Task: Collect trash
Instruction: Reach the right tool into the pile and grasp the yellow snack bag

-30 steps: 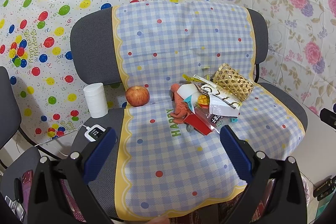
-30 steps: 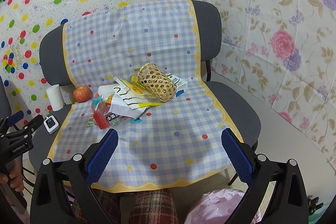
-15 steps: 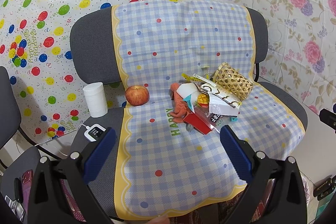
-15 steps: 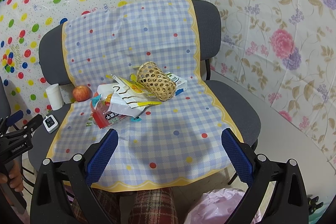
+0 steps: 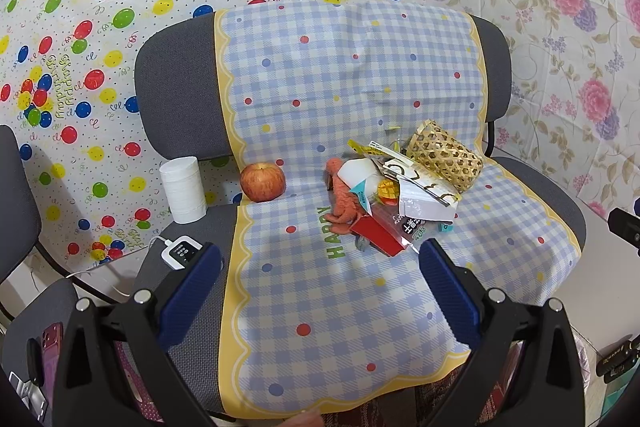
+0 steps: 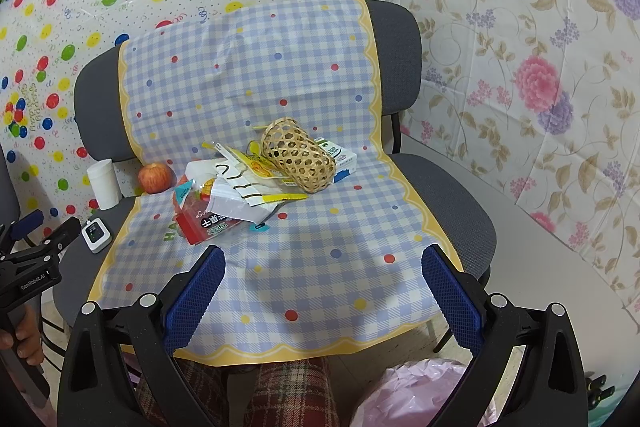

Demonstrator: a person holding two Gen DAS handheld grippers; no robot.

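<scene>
A heap of wrappers (image 5: pixel 404 205) (image 6: pixel 232 193) lies on the checked cloth of a grey chair seat: a red packet (image 5: pixel 378 235) (image 6: pixel 208 223), white and yellow packets, an orange soft toy (image 5: pixel 342 195). A woven bamboo basket (image 5: pixel 444 155) (image 6: pixel 298 157) lies on its side behind the heap, with a white carton (image 6: pixel 340 159) beside it. My left gripper (image 5: pixel 320 275) hovers open in front of the heap. My right gripper (image 6: pixel 322 277) hangs open above the seat's front edge. Both hold nothing.
A red apple (image 5: pixel 263 182) (image 6: pixel 156 178), a white paper roll (image 5: pixel 183 189) (image 6: pixel 105 183) and a small white device (image 5: pixel 182 251) (image 6: pixel 96 235) sit on the seat's left. A pink bag (image 6: pixel 416 395) lies on the floor at the right. A plaid-clad leg (image 6: pixel 288 391) is below.
Both grippers have drifted slightly toward the chair; the heap sits a little nearer in each view. Nothing was touched.
</scene>
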